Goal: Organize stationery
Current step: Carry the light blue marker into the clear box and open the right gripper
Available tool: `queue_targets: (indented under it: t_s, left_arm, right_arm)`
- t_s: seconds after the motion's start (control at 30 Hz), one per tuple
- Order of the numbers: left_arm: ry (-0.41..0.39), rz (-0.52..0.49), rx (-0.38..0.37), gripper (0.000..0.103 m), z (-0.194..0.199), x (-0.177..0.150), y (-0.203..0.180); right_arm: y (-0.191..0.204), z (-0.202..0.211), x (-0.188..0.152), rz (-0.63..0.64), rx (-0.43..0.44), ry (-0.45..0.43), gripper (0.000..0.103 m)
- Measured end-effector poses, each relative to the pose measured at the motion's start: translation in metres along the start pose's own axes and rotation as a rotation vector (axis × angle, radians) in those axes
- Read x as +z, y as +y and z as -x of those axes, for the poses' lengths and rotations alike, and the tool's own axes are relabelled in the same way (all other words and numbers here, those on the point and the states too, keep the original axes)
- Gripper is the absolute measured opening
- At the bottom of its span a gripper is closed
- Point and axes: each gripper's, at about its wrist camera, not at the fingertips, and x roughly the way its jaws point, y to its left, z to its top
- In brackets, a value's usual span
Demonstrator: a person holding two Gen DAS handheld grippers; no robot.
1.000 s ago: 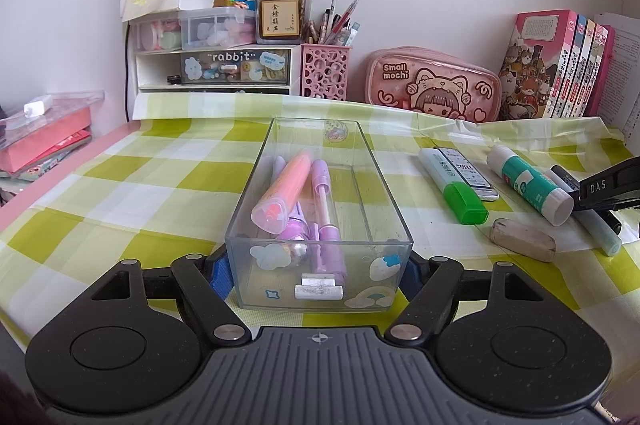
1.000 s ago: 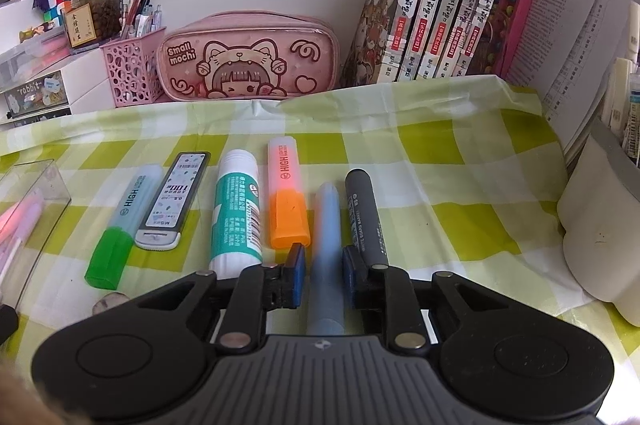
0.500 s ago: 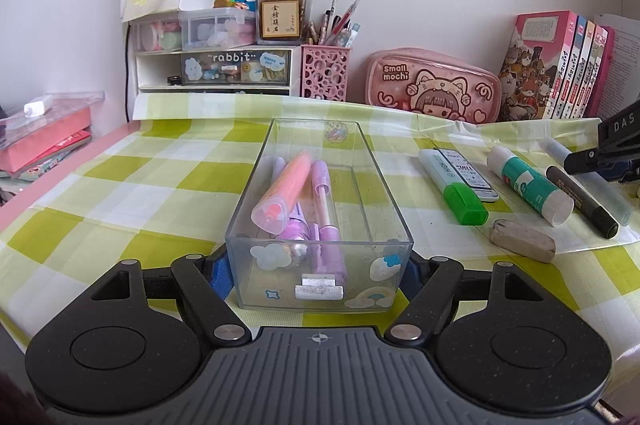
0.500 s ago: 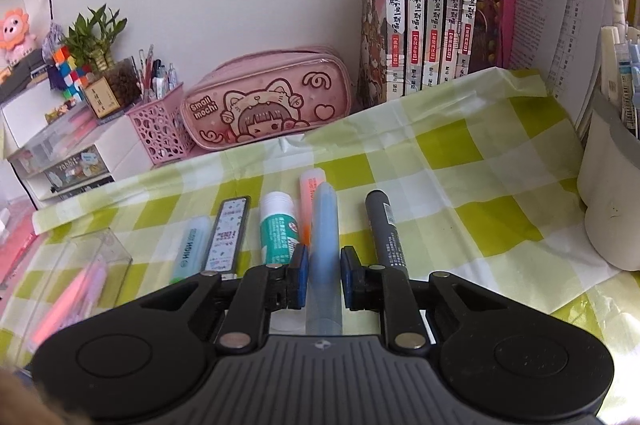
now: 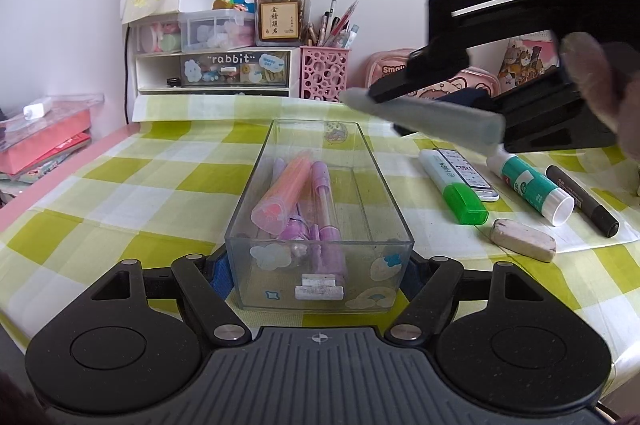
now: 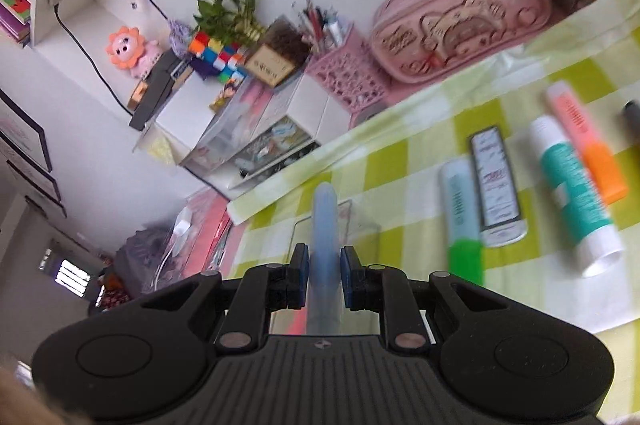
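My left gripper (image 5: 318,277) is shut on the near end of a clear plastic box (image 5: 386,185), one pad on each side wall. Inside the box lie a pink highlighter (image 5: 284,193) and purple pens (image 5: 326,209). My right gripper (image 6: 324,265) is shut on a pale blue pen (image 6: 325,225). In the left wrist view the right gripper (image 5: 400,109) carries the blue pen (image 5: 424,121) in the air, tilted, over the box's far right corner. A green highlighter (image 5: 452,185), glue stick (image 5: 528,185), black marker (image 5: 580,199) and eraser (image 5: 524,239) lie on the cloth to the right.
An orange highlighter (image 6: 584,141) and a flat white correction tape (image 6: 496,181) also lie on the checked cloth. A pink pencil case (image 6: 460,29), pink pen cup (image 5: 324,73) and drawer unit (image 5: 216,65) line the back wall. Stacked books (image 5: 40,137) sit at the left.
The right gripper lifted the blue pen off the cloth, swung left and rolled, and now hangs over the box's far end. The left gripper and box stayed still.
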Motion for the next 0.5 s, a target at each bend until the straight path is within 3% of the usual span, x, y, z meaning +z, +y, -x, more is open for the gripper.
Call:
queue_targets:
  t_s: [0.13,0.5]
  left_arm:
    - [-0.003,-0.003,-0.005,0.074,0.0,-0.001,0.001]
    - [-0.005,-0.001,-0.007,0.074,0.002,-0.002,0.002]
  right_arm:
    - [0.003,-0.027,0.001,-0.046,-0.045,0.034,0.02]
    - [0.012,-0.03,-0.002,0.019,-0.117,0.006,0.02]
